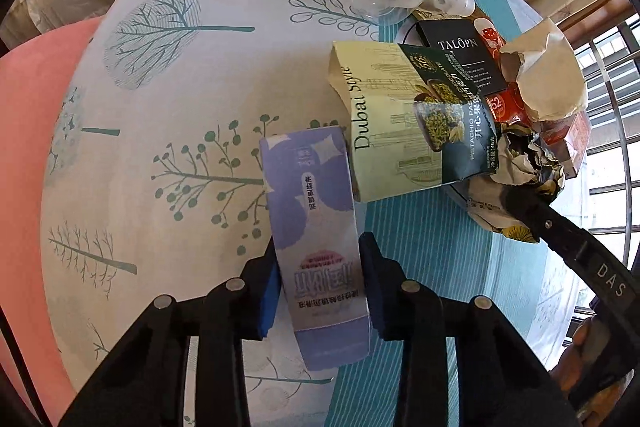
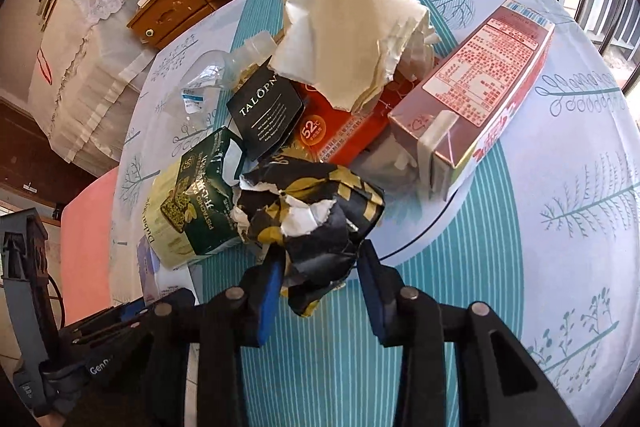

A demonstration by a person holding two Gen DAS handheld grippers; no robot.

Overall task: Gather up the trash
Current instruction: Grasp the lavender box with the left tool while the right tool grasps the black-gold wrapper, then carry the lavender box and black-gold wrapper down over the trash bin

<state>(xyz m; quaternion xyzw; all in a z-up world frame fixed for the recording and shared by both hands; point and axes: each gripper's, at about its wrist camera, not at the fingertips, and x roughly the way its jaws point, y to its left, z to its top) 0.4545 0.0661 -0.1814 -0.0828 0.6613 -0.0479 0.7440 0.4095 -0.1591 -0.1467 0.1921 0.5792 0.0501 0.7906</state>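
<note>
Tree-print tablecloth (image 1: 168, 75), plate (image 2: 420, 239) mostly buried

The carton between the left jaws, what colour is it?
Purple and white carton, clearest in the left wrist view.

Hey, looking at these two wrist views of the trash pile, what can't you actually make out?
- Left wrist view: near end of the purple-and-white carton hidden behind the left gripper.
- Right wrist view: underside of the crumpled black-and-gold wrapper hidden by the right gripper.
- Both views: no bin visible.
- Clear plastic bottle: label too small to read.
</note>
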